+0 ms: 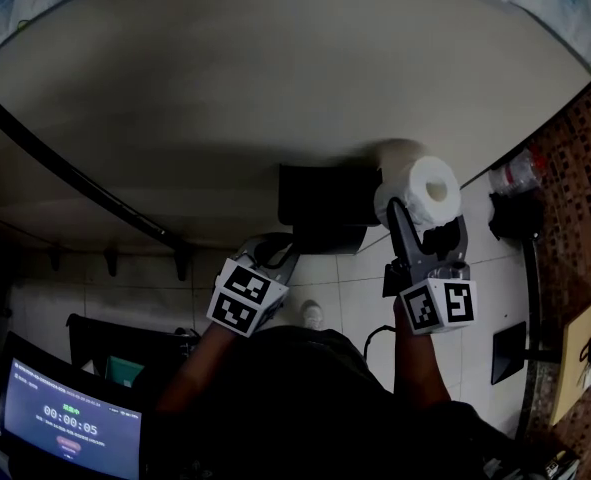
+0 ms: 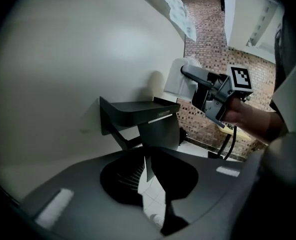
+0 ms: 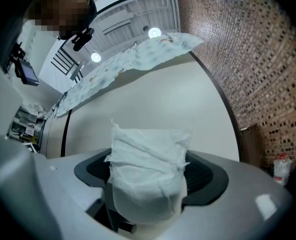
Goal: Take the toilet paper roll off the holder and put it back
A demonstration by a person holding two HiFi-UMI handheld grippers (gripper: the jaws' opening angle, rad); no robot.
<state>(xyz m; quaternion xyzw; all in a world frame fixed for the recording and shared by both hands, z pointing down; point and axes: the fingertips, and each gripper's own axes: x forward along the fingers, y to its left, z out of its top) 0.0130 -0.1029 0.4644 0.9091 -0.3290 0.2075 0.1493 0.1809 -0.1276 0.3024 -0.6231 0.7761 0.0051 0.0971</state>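
Observation:
The white toilet paper roll [image 1: 431, 182] is off the black wall holder [image 1: 320, 208], to the right of it and close to the wall. My right gripper [image 1: 427, 220] is shut on the roll, one finger on each side. In the right gripper view the roll [image 3: 146, 171] fills the space between the jaws, with a loose torn edge on top. My left gripper [image 1: 275, 258] sits just under the holder's lower left. In the left gripper view its jaws stand a narrow gap apart, nothing between them, below the holder [image 2: 142, 115]. That view also shows the right gripper [image 2: 214, 91] with the roll [image 2: 179, 80].
A plastic bottle [image 1: 516, 172] stands on a ledge by the brick wall [image 1: 575, 168] at the right. A black pipe [image 1: 65, 168] runs slantwise along the cream wall. A timer screen [image 1: 67, 423] is at the lower left, a wooden board [image 1: 578, 356] at the lower right.

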